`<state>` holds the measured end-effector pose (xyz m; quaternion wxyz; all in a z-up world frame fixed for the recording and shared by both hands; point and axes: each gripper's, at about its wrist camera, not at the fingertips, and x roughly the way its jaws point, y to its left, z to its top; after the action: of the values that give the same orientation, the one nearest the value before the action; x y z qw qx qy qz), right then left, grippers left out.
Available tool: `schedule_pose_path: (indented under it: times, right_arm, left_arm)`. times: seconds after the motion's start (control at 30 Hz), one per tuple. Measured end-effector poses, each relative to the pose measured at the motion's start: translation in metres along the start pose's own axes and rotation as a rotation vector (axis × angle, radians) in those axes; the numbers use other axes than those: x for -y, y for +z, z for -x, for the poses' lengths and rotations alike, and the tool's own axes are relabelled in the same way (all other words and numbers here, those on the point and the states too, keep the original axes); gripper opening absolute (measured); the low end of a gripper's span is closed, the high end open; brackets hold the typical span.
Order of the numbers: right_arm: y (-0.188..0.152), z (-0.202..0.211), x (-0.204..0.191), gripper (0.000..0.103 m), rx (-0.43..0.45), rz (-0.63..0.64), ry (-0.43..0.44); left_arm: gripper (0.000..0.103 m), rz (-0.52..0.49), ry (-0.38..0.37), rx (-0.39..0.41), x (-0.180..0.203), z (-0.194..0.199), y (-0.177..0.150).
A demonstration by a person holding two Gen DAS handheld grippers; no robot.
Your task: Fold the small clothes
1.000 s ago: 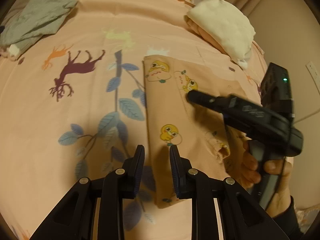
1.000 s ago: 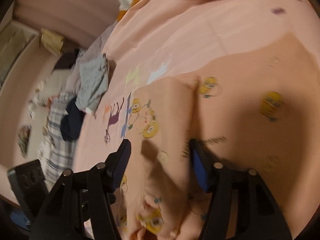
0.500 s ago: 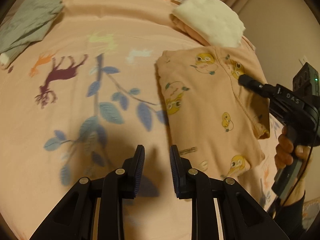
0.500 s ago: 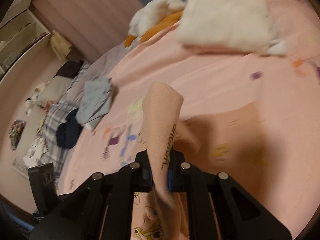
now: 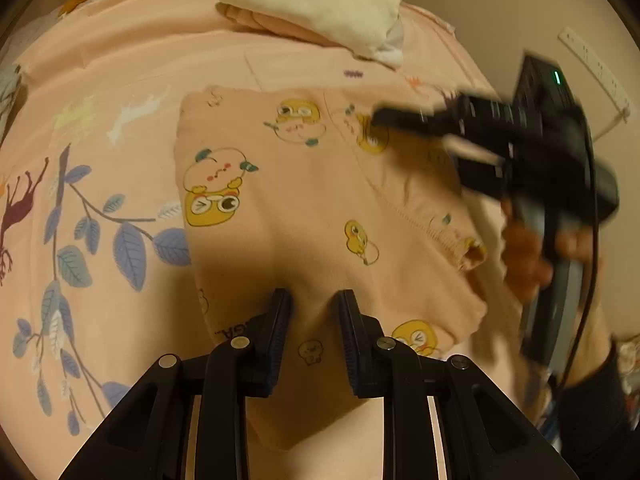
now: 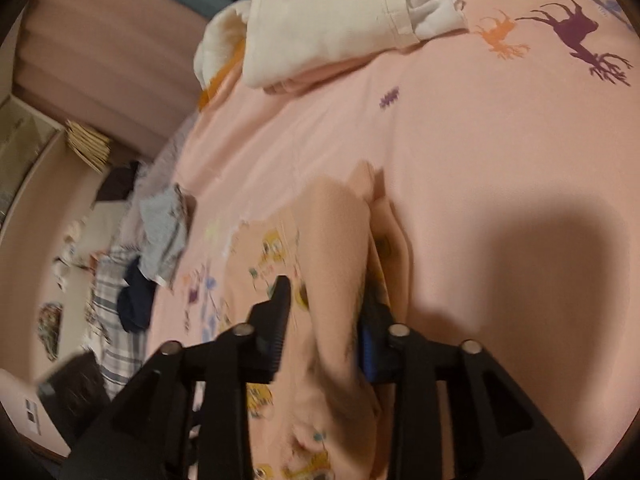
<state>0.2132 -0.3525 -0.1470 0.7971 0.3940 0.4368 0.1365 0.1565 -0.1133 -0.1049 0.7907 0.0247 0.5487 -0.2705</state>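
A small peach garment with yellow cartoon prints (image 5: 304, 200) lies partly folded on the pink bedsheet (image 5: 120, 92). My left gripper (image 5: 313, 308) is open, its fingers straddling the garment's near edge. My right gripper (image 6: 324, 304) is open, with a loose fold of the same garment (image 6: 340, 240) standing between its fingers. In the left wrist view the right gripper (image 5: 376, 118) hovers over the garment's far right part, blurred by motion.
A stack of folded white and pink clothes (image 5: 320, 0) sits at the far edge of the bed, also in the right wrist view (image 6: 332, 20). A grey garment (image 6: 164, 232) and dark and plaid clothes (image 6: 120, 308) lie at the bed's left side.
The right gripper, shut on a fold of the garment half a second ago, has opened. The left gripper has moved forward onto the garment's near edge.
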Motion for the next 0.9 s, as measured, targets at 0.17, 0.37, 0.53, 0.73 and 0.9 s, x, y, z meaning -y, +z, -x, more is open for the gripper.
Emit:
schedule_pose_path:
  times: [0.17,0.37,0.53,0.73,0.9]
  right_arm:
    - [0.025,-0.006,-0.007,0.033,0.055,-0.02,0.051]
    - [0.036,0.034,-0.013,0.034,0.181,-0.008,0.052]
    - [-0.018,0.044,-0.048,0.024,0.011,0.295,-0.07]
    - [-0.085,0.041,-0.075,0.016,-0.124,0.532,-0.085]
    - [-0.122,0.029,-0.065,0.009,-0.208,0.655,-0.31]
  left_arm:
    - [0.022,0.005,-0.008,-0.008,-0.004,-0.003,0.0]
    - [0.022,0.012,-0.014,-0.011,-0.004,-0.007,0.003]
    - [0.022,0.0,-0.01,0.015,-0.003,0.003,-0.002]
    - [0.022,-0.059,0.01,0.01,0.008,0.004,-0.021]
    - [0.022,-0.067,0.011,-0.013,0.002,-0.001,-0.033]
